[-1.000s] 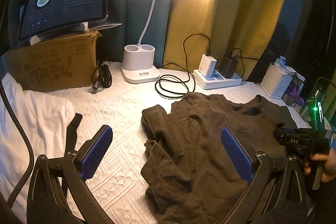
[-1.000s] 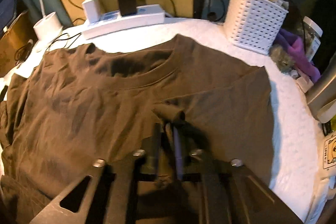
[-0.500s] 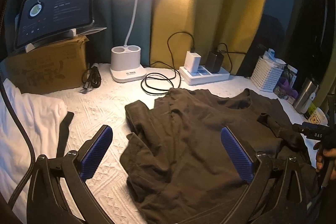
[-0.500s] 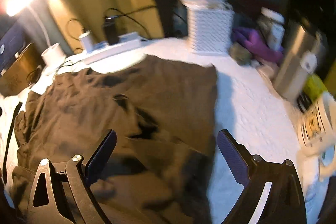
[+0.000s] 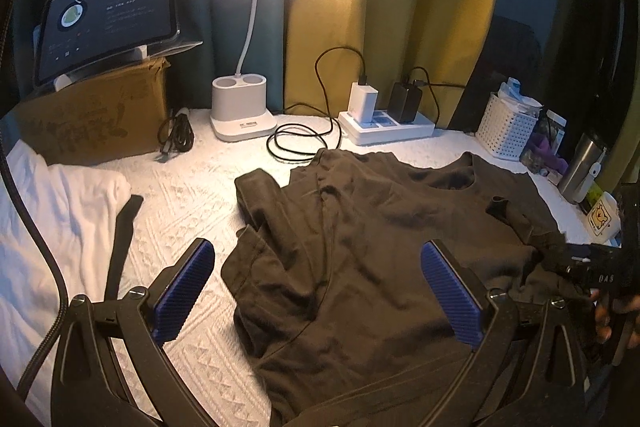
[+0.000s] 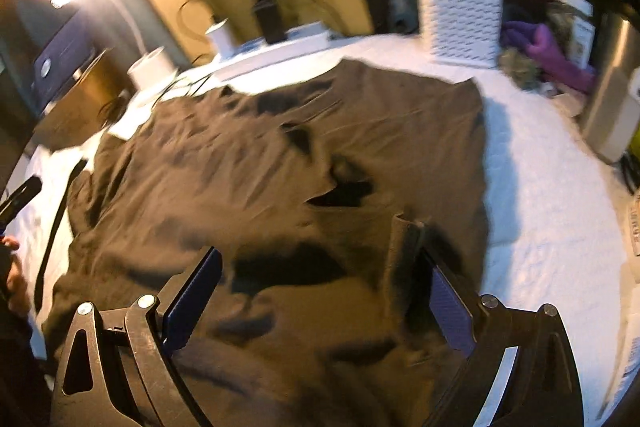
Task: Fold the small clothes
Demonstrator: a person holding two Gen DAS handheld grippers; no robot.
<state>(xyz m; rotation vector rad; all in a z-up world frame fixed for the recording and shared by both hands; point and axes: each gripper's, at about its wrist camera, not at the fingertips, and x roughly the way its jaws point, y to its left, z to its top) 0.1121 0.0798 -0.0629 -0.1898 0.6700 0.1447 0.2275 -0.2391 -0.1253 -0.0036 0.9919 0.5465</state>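
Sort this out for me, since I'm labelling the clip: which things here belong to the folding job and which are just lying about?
Part of the job:
- brown T-shirt
- left gripper, open
- right gripper, open

Just lying about:
- desk lamp
- power strip
- tablet
- cardboard box
- white basket
- steel flask

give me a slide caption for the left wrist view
Open left gripper over a brown shirt on a white cloth, lamp and power strip behind.
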